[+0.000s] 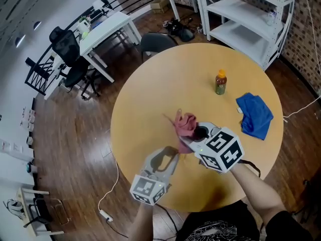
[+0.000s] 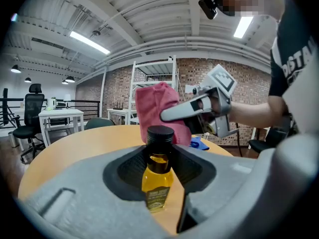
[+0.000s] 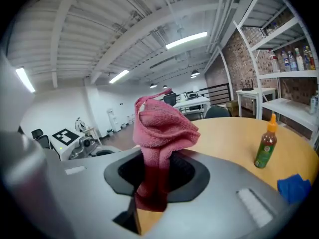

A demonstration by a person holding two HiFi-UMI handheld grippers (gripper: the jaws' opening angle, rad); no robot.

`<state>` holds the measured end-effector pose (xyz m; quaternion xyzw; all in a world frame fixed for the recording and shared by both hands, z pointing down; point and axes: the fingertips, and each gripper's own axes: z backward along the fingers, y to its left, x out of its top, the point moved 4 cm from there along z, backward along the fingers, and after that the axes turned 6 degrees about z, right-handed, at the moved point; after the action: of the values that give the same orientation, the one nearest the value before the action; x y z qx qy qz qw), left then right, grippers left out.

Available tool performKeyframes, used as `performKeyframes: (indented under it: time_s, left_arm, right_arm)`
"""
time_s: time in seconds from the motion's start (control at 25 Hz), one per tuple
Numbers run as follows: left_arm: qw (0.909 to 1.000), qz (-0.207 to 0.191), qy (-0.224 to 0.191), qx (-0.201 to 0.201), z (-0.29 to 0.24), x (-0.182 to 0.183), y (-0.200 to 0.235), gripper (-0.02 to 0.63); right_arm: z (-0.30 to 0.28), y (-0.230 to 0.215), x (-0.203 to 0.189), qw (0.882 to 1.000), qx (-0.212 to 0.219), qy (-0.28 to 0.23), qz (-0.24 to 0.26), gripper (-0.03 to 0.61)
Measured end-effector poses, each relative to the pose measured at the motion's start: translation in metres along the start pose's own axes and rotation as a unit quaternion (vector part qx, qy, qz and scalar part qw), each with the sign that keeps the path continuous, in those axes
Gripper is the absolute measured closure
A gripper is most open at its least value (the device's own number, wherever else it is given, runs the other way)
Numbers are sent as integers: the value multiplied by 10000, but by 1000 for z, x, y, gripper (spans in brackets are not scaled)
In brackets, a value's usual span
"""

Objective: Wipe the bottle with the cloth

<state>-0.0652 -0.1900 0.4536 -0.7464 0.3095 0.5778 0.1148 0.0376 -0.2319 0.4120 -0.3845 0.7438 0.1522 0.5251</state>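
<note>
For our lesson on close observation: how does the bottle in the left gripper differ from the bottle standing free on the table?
The yellow bottle has a black cap; the green bottle has an orange one. The yellow bottle is clamped in the left gripper; the green bottle stands free on the table. Both are upright, capped and labelled.

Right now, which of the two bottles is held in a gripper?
The black-capped bottle of yellow liquid, clamped in the left gripper. The orange-capped bottle stands free on the table, near the blue cloth.
</note>
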Motion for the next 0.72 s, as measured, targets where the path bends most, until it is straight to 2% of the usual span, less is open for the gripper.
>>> performKeyframes:
  time_s: [0.16,0.36,0.72]
  left_arm:
    - [10000,47,-26,22,0,2,-4,460]
    - [9999,71,-23,76,-1,4,-1,460]
    - [9995,188,-13,268,2,4,0,460]
  right_arm:
    - [-28,0,11,9986,475,140,195,479]
    - [-61,10,-8,9925,1090,536,157,479]
    - [-88,5,-49,9849,1431,943,-236,480]
